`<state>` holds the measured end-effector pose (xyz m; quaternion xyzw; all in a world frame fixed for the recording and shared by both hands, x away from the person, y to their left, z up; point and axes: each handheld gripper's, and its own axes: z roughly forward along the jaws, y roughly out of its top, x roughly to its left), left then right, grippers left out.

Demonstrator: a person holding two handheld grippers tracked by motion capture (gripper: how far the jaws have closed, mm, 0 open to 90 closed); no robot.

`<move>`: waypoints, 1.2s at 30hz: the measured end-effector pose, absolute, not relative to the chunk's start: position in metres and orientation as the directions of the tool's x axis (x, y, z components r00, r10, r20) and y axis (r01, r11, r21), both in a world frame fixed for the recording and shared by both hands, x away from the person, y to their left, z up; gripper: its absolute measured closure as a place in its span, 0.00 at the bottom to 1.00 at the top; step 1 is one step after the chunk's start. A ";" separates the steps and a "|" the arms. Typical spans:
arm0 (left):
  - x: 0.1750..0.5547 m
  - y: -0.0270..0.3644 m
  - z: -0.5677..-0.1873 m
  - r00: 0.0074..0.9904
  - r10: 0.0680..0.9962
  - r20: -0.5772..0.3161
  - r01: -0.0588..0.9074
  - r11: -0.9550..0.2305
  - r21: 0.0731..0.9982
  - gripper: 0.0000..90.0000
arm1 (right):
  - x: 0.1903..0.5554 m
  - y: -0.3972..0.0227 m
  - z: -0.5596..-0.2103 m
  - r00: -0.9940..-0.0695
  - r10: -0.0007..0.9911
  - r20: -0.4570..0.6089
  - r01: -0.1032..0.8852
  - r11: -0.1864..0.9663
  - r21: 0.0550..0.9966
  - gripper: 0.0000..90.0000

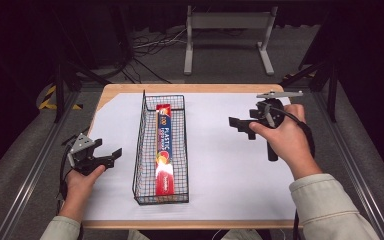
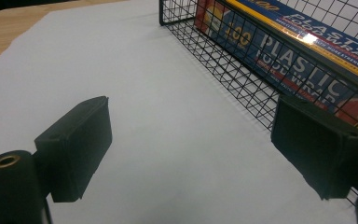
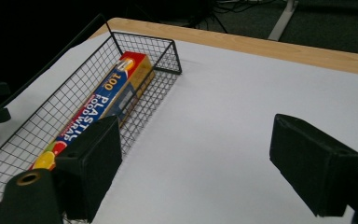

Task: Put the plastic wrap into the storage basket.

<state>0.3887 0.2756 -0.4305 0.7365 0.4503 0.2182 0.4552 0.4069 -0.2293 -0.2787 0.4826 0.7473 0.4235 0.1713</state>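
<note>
The box of plastic wrap point(image 1: 164, 150) lies in the wire basket point(image 1: 140, 150) on the table, both my left claw point(image 1: 111, 156) and right claw point(image 1: 240, 125) gape empty, so placing looks done; next, I judge, pull clear.

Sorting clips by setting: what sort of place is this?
Probably a lab or test room: table under white sheet, cables on floor, metal frame rails alongside.

left hand-held gripper point(image 1: 111, 156): jaws wide apart, low | right hand-held gripper point(image 1: 240, 125): jaws wide apart, raised, pointing left
</note>
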 end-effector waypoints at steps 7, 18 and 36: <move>0.382 0.279 -0.431 0.493 0.866 -0.081 0.466 -0.184 0.866 0.15 | 0.405 -0.260 -0.285 -0.480 0.861 0.165 0.549 0.149 0.823 0.19; 0.368 0.287 -0.434 0.466 0.881 -0.077 0.470 -0.173 0.866 0.15 | 0.400 -0.309 -0.326 -0.514 0.847 0.137 0.473 0.147 0.869 0.19; 0.364 0.275 -0.443 0.487 0.873 -0.042 0.481 -0.227 0.847 0.14 | 0.380 -0.331 -0.412 -0.514 0.849 0.123 0.481 0.167 0.860 0.19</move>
